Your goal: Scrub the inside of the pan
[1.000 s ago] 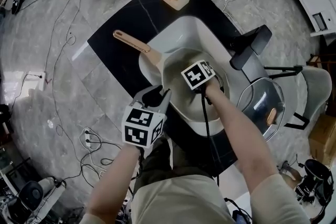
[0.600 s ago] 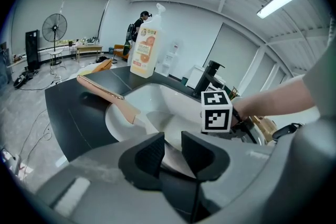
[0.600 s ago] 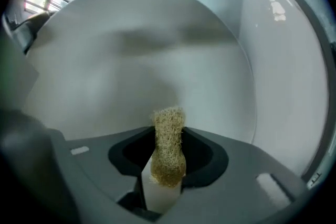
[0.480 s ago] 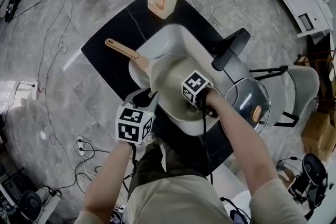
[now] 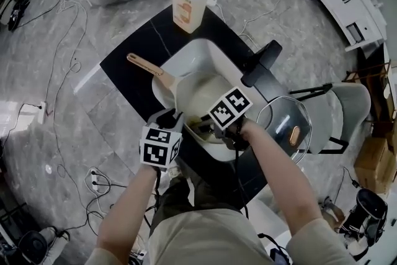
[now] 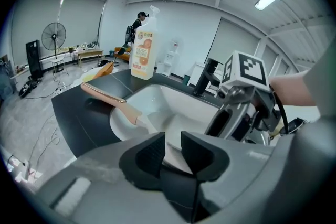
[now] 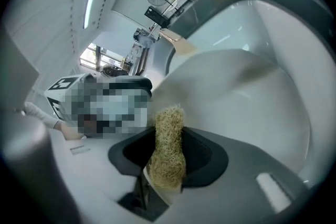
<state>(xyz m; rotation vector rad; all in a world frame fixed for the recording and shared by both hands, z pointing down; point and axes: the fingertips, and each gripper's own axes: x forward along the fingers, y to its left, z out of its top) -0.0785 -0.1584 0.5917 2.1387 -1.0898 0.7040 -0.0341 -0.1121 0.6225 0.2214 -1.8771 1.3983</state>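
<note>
— Done scrubbing?
— Doubtful; looks midway. Clamping fibrous scourer (image 7: 168, 115) in right gripper (image 7: 169, 139) over tilted pan (image 5: 198, 93) in sink (image 5: 205, 49), pinching its near rim with left gripper (image 6: 173, 149), jaws just tightened. Probably more to scrub.

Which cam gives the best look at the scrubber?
Right gripper view: the fibrous yellow scrubber sits centre frame, close up, pinched between the right gripper's fingers. Head view: not clearly visible under that gripper's marker cube. Left gripper view: only the gripper's outside, no scrubber visible.
</note>
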